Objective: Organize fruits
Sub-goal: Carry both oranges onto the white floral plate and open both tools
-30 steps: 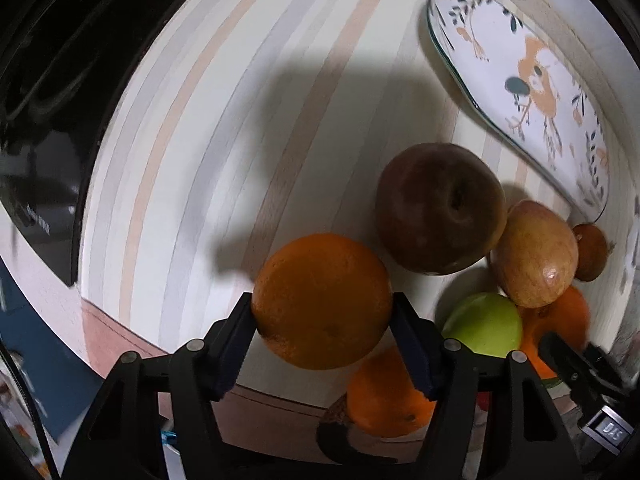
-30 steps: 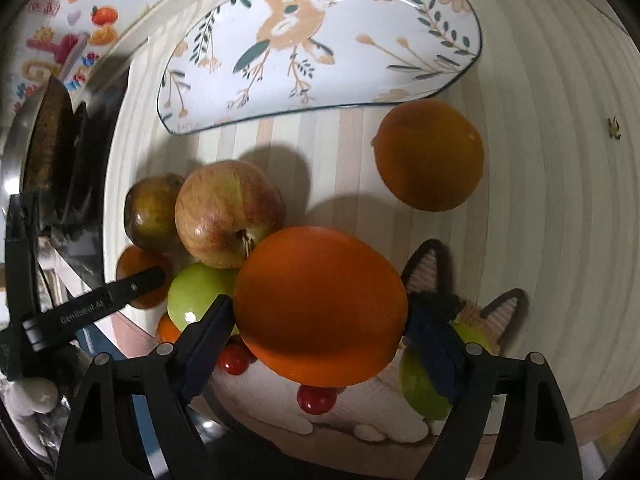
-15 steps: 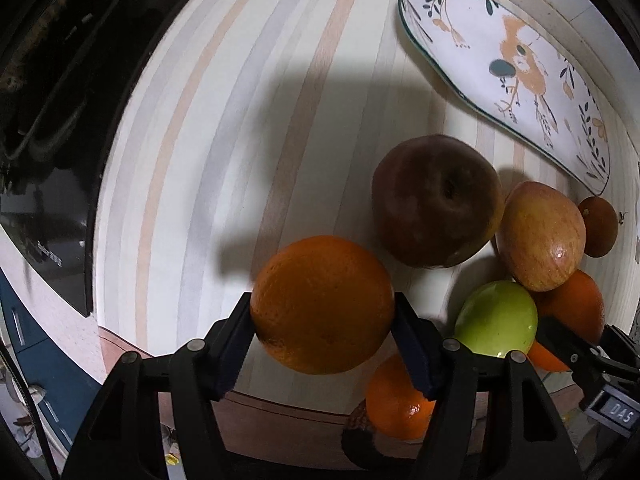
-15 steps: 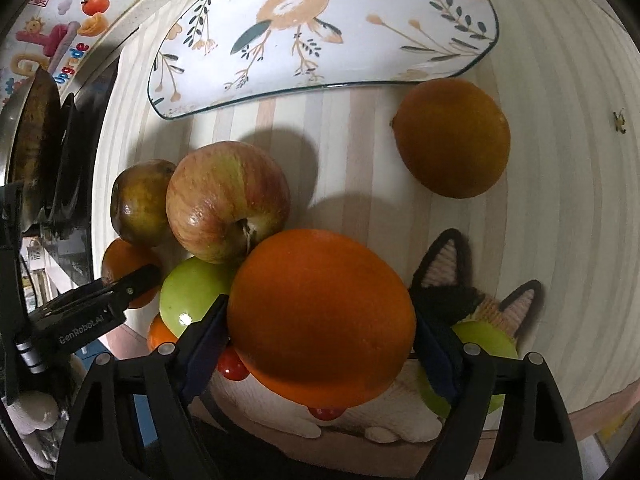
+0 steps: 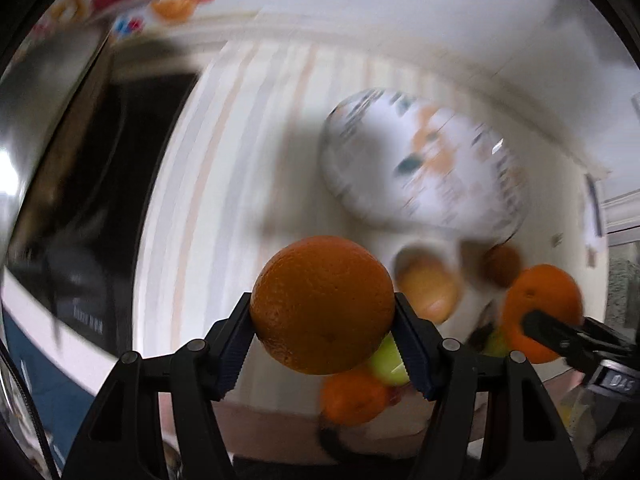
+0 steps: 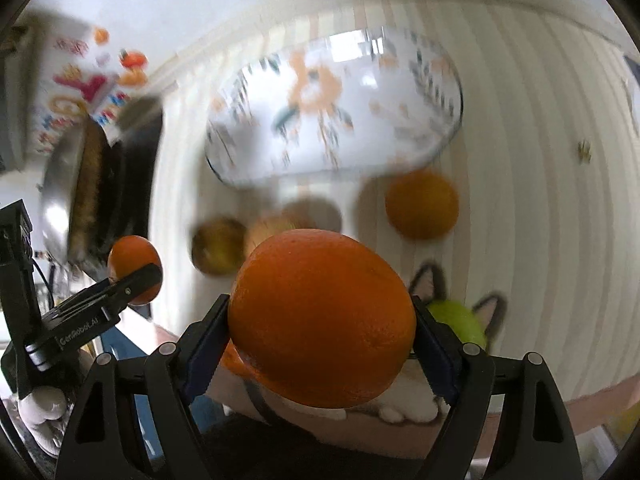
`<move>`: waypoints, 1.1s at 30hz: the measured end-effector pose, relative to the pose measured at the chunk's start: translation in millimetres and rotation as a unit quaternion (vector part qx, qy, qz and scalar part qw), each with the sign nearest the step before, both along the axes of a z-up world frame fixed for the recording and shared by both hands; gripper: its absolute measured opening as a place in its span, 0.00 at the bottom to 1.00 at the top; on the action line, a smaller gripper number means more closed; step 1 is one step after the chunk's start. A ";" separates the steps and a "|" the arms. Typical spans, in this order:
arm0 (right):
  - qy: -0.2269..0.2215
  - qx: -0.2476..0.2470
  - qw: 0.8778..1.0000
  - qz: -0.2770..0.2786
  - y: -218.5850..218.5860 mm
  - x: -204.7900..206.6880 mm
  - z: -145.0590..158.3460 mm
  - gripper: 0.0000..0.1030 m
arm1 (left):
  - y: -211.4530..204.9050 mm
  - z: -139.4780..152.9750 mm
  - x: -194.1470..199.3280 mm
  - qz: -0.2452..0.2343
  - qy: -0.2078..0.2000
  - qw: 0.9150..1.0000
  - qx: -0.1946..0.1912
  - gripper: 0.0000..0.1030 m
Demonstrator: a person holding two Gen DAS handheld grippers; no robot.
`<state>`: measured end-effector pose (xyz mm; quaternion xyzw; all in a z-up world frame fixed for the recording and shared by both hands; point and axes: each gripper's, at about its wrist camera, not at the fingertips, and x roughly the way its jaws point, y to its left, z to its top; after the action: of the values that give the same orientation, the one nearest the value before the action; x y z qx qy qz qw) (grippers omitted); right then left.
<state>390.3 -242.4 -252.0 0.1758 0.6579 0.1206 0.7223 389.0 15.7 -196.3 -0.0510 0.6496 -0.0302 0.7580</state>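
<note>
Left gripper (image 5: 322,334) and right gripper (image 6: 320,344) each clamp a round orange; carry level to the far patterned plate (image 6: 360,152).

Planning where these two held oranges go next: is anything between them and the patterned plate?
Nothing visible blocks either. The left gripper and right gripper each clamp an orange above the table. The plate looks bare; the loose fruit sits lower on the cloth, in front of it.

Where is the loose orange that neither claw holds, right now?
In the right wrist view the loose orange lies on the striped mat, upper right of centre, just below the patterned plate's right end.
</note>
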 end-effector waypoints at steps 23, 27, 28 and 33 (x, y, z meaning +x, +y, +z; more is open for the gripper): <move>0.003 -0.088 0.996 0.020 -7.6 181.8 -70.0 0.84 | -82.4 -117.6 192.9 -0.029 0.138 0.990 -0.032 0.62; 0.004 -0.090 0.996 0.026 -4.8 186.4 -75.9 0.84 | -83.5 -116.8 197.2 -0.023 0.141 0.989 -0.025 0.63; 0.005 -0.089 0.996 0.026 -5.0 186.9 -76.2 0.84 | -84.8 -117.5 198.3 -0.021 0.142 0.989 -0.025 0.63; 0.019 -0.086 0.996 0.018 -2.6 191.5 -80.6 0.87 | -87.8 -126.8 210.1 -0.017 0.137 0.990 -0.022 0.74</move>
<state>581.7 -244.9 -332.6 0.1032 0.6825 0.0730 0.7199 599.1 -72.1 -323.1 -0.0604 0.7476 -0.0500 0.6596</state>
